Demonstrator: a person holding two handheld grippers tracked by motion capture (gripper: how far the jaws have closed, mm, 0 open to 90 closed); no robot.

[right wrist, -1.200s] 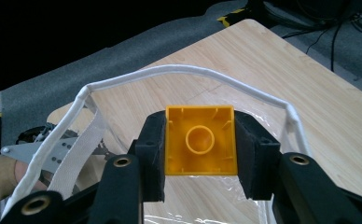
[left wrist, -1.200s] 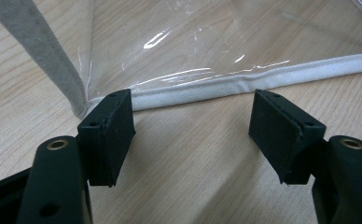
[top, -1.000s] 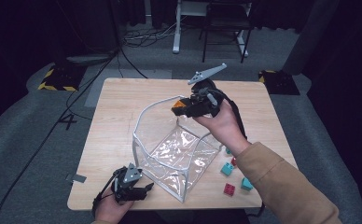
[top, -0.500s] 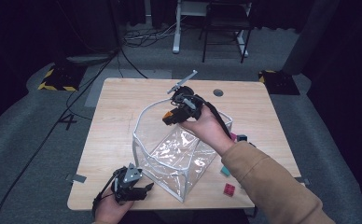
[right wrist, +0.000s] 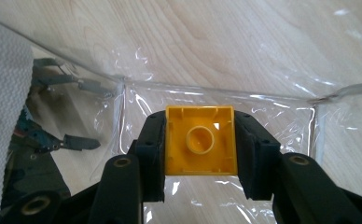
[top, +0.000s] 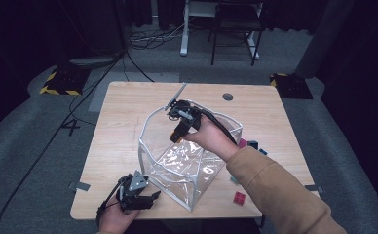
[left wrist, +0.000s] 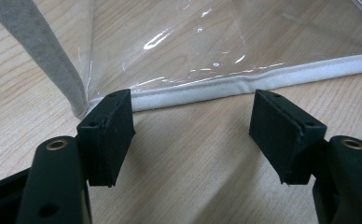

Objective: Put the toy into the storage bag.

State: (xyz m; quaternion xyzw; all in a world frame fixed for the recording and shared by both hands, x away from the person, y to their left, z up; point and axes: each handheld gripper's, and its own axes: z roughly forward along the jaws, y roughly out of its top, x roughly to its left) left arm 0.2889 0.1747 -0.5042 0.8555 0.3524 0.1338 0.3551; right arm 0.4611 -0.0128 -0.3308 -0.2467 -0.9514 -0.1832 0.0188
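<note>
A clear plastic bag with white trim stands open on the wooden table. My right gripper hangs over its far rim, pointing down into the opening, shut on a yellow brick. In the right gripper view the yellow brick sits hollow side up between the pads, above the bag's clear floor. My left gripper rests at the table's front edge, open, with nothing between its jaws. In the left gripper view its fingers stand just short of the bag's bottom trim.
Loose bricks lie on the table right of the bag: a red one, a teal one, and a pink and a dark blue one farther back. A round hole is in the tabletop.
My right hand has carried the yellow brick left and down, from behind the bag to over its opening. The left gripper has stayed put.
</note>
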